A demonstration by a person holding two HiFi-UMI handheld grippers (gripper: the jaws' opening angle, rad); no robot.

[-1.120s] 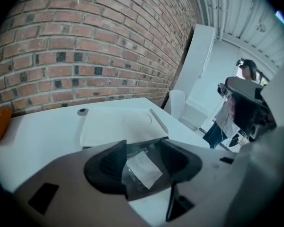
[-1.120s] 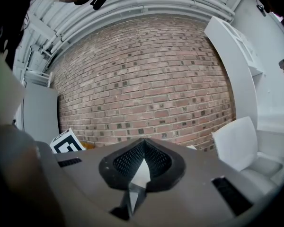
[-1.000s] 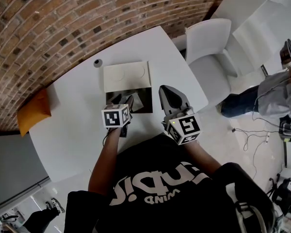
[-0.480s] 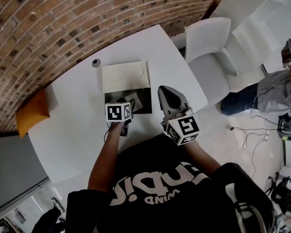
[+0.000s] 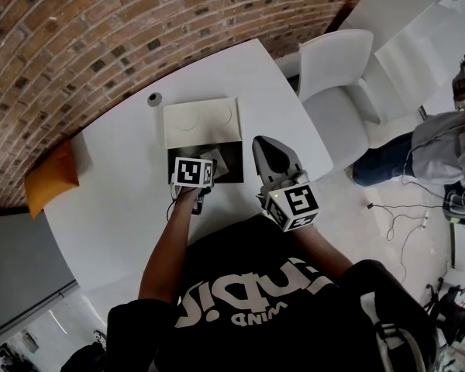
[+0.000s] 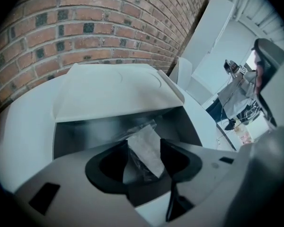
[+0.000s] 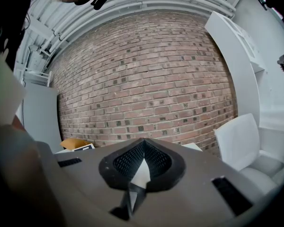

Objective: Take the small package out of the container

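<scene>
Over the open black container [image 5: 231,161] at centre frame, the left gripper [image 6: 144,151] grips the small clear package [image 6: 143,140], which appears not yet lifted clear of the box. The right gripper [image 7: 141,167], pinched together on nothing, hovers just right of the container. The lift-out is left to do.

We see a white desk [image 5: 124,208] standing against a brick wall. A dark container [image 5: 231,160] sits on it near the middle. Its white lid [image 5: 201,121] is flipped open and lies flat on the far side. A small round grey object [image 5: 153,99] sits near the far edge. An orange pad [image 5: 50,178] is at the left end; we can't tell whether it is on the desk or beside it.
</scene>
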